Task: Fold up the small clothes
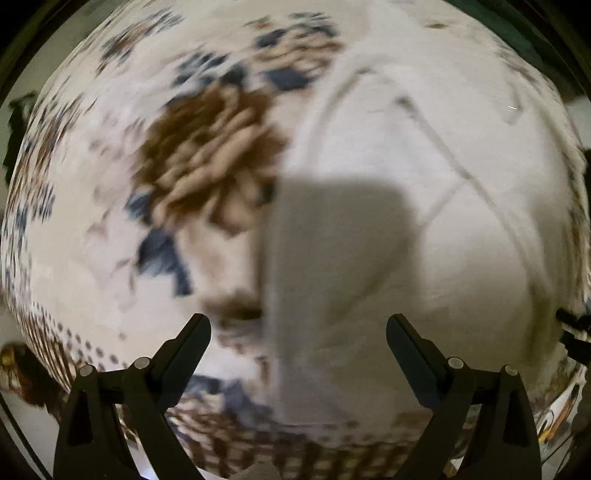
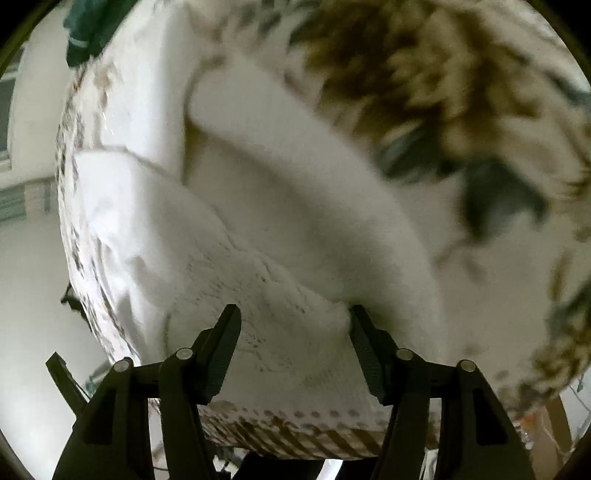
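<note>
A white garment lies spread on a round table under a flower-print tablecloth. My left gripper points straight down over the garment's left edge. It is open wide with nothing between its fingers and casts a grey shadow on the cloth. In the right wrist view a bunched fold of white knit fabric rises between the fingers of my right gripper. Those jaws stand apart. The right-hand fingertip touches the fold, and the left-hand one sits beside it. Both views are blurred.
A large brown flower is printed on the tablecloth left of the garment. A dark green cloth lies at the far edge of the table. The tablecloth's striped border marks the near edge, with pale floor beyond it.
</note>
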The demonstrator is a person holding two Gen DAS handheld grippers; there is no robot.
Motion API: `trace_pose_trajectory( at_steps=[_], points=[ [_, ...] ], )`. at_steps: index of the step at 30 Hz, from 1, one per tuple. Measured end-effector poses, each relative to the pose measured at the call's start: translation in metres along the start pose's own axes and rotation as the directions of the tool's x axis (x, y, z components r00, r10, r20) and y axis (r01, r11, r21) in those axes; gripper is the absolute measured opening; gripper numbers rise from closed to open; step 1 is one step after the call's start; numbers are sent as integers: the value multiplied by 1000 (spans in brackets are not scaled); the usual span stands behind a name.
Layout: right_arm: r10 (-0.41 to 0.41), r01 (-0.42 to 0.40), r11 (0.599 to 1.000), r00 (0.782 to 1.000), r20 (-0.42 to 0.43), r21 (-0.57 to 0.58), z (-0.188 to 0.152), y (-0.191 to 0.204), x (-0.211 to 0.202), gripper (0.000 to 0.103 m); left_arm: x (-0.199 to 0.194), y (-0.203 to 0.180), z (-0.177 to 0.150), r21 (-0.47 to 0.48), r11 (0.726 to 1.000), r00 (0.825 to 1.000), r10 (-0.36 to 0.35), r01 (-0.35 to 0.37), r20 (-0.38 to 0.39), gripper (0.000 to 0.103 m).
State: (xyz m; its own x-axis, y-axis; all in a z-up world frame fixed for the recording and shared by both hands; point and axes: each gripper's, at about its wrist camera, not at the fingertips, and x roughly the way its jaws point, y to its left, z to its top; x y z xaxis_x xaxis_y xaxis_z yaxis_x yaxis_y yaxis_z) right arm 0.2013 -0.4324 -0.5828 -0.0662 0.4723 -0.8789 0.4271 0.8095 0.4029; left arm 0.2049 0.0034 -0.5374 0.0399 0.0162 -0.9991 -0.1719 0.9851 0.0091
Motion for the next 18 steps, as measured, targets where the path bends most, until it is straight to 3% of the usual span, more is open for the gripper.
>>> trace_pose_trajectory(
  at_steps=[3,6,7,8,10,13,18],
  points=[
    [-98,97,994,995,-11,-60,-15,10,5,13,12,18,-11,-38,999,999,-9,8,-32,97],
    [-39,38,997,999,-23,-65,-24,12,-10,22,22,28,-21,-66,997,998,-36,32,-55,97],
    [-27,26,998,1000,-12,-55,-24,10,-18,32,25,30,-25,-77,996,997,-52,47,-59,97],
    [-17,17,999,1000,14,-41,-24,7,-29,40,27,31,-26,-85,995,996,-63,57,-61,97],
    [0,-1,1000,996,85,8,-17,-5,-51,42,26,36,-26,-98,992,995,-87,82,-57,97],
    [52,-63,996,986,159,65,20,-21,-76,42,16,44,-7,-104,987,992,-126,124,-10,97],
    [81,-86,996,970,228,13,124,-6,-80,42,-7,36,52,-70,980,977,-174,184,124,97]
  ],
)
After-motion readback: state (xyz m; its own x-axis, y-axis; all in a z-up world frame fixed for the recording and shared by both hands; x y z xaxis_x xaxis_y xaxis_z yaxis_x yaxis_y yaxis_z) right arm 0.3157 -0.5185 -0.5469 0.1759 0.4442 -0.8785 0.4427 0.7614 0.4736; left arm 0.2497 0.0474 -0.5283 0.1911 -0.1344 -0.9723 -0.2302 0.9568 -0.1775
